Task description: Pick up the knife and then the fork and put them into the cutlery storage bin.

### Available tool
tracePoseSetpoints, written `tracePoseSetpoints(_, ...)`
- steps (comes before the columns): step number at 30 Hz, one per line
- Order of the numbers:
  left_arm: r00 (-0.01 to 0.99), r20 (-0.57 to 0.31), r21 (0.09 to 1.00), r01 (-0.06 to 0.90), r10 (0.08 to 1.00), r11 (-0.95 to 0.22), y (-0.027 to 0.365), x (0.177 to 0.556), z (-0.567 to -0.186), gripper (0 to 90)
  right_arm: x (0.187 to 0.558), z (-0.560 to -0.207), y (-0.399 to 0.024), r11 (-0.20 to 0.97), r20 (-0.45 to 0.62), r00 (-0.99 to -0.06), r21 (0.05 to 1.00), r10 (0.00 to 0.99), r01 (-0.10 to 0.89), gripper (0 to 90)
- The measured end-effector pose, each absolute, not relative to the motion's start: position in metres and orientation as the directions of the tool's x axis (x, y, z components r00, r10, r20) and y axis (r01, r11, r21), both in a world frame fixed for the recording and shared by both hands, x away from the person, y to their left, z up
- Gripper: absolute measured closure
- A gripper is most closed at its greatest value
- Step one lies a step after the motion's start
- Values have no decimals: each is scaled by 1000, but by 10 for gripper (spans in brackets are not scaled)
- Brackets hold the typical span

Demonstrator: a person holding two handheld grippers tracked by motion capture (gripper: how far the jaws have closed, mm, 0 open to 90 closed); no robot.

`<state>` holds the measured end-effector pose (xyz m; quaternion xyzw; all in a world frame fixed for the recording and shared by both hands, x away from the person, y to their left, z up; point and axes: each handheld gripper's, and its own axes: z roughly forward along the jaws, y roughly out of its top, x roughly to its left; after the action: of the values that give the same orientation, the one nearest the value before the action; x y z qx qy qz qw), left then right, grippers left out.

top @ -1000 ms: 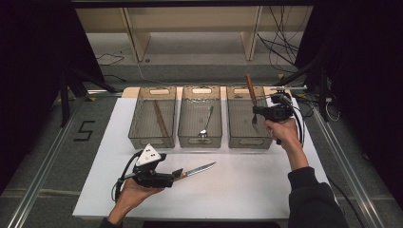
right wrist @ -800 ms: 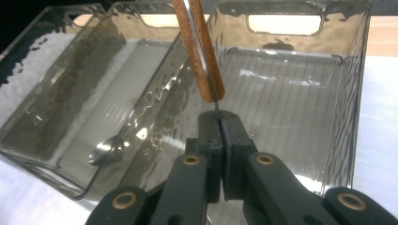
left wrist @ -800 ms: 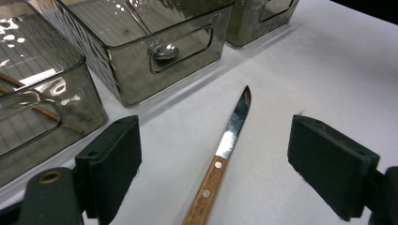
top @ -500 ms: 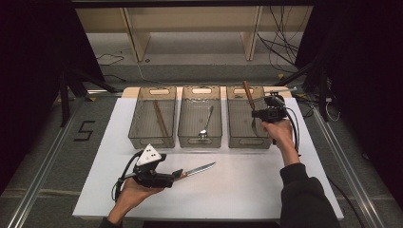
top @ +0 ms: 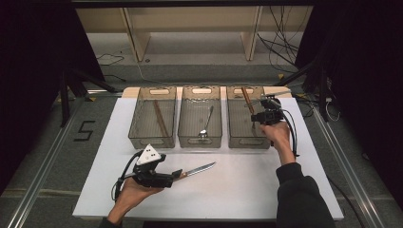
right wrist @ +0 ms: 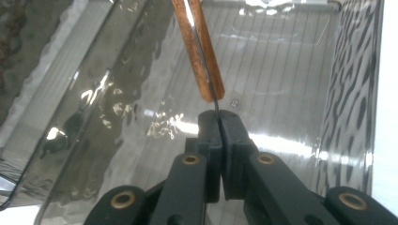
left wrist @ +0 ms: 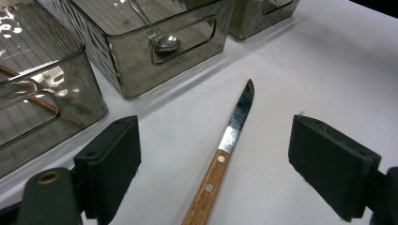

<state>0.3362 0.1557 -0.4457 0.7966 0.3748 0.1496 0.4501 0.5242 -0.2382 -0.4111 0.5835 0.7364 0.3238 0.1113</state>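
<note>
Up close, the right gripper (right wrist: pixel 219 117) is seen clamped on a wooden-handled utensil (right wrist: pixel 197 47) inside the right-hand bin (top: pixel 237 135), lowered since earlier; the left gripper (left wrist: pixel 234 154) is held apart astride the knife (left wrist: pixel 225 154).

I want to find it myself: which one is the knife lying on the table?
Look at the white table, in front of the three clear bins. The knife lies flat there beside the left gripper. Unlike the bins' utensils, it is outside, with a wooden handle and shiny blade.
</note>
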Motion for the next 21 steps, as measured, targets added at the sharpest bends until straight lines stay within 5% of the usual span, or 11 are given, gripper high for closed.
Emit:
tracePoseSetpoints(4, 672, -99, 828, 465, 734, -314, 156, 337, -447, 172, 525, -413, -235, 115, 210, -294, 598, 932, 793, 839)
tracePoseSetpoints(7, 672, -100, 827, 466, 734, -314, 156, 337, -447, 172, 526, -414, -233, 122, 234, -311, 586, 921, 801, 681)
tracePoseSetpoints(21, 665, -103, 824, 474, 740, -310, 157, 338, -447, 170, 506, -392, -235, 148, 251, -418, 681, 873, 717, 449)
